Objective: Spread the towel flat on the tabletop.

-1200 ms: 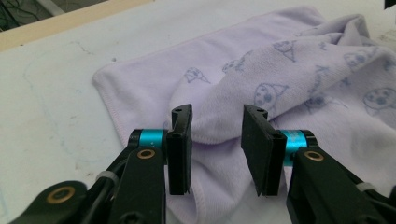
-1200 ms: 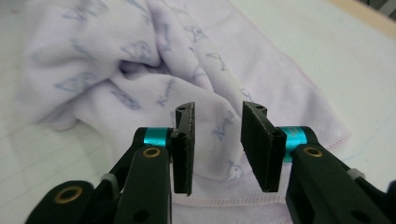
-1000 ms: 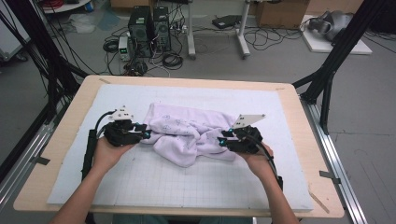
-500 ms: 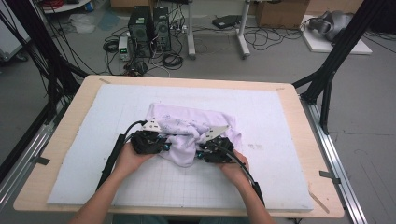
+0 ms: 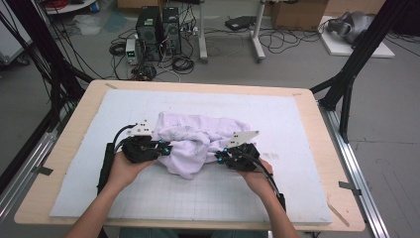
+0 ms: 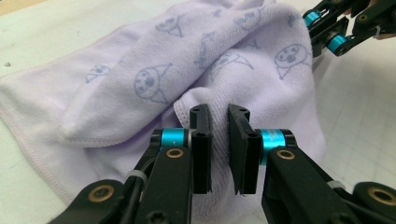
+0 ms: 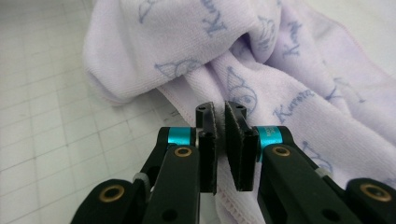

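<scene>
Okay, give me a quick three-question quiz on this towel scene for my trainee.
1. True or false: the towel lies spread flat on the mat.
2. What is printed on the towel? A stripes; B small cartoon figures and lettering; C nothing.
3. At which side of the towel is the left gripper, and at which side is the right gripper?

Key:
1. False, it is bunched up.
2. B.
3. Left gripper at its left edge, right gripper at its right edge. Both pairs of jaws have just been closing, with towel fabric between them.
</scene>
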Demonstrator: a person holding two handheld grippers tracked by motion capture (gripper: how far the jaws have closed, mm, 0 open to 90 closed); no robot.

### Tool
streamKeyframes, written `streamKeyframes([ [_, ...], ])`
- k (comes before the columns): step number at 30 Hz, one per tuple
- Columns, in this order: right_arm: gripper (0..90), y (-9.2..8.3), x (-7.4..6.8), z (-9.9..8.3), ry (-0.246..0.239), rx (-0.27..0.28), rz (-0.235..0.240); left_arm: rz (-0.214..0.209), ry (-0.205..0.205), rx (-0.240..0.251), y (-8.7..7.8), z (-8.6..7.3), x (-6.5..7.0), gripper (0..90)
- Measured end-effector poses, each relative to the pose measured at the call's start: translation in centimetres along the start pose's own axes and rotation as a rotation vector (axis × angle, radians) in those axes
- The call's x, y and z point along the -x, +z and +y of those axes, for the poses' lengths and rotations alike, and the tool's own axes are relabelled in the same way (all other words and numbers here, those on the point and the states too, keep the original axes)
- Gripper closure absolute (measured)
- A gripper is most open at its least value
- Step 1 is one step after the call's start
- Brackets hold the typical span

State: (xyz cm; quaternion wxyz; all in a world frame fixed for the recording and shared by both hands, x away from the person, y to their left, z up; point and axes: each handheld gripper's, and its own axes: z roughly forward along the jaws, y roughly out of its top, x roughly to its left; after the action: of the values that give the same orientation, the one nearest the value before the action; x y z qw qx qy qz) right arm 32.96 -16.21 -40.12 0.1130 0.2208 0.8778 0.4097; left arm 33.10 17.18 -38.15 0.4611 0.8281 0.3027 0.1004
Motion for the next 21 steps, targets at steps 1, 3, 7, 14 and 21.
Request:
streamKeyframes([
  [1, 83.7, -0.2, 0.0, 0.0, -0.007, -0.001, -0.004, -0.003, -0.004, 0.007, -0.2, 0.0, 0.1, 79.9],
  [3, 83.7, -0.6, 0.0, 0.1, 0.000, 0.007, -0.001, -0.005, -0.005, 0.016, -0.4, 0.0, 0.1, 79.9],
  [7, 82.1, -0.7, 0.4, -0.2, 0.020, 0.001, 0.014, 0.007, -0.020, 0.007, -0.3, -0.1, -0.1, 77.4],
  [14, 69.9, 0.6, 0.2, -0.3, 0.024, -0.029, 0.044, -0.022, 0.048, -0.118, 2.9, -0.3, 1.1, 64.0],
  [21, 79.9, 2.5, -0.8, -0.4, -0.027, -0.090, 0.032, -0.017, 0.073, -0.102, 3.7, -0.2, 1.4, 82.5],
])
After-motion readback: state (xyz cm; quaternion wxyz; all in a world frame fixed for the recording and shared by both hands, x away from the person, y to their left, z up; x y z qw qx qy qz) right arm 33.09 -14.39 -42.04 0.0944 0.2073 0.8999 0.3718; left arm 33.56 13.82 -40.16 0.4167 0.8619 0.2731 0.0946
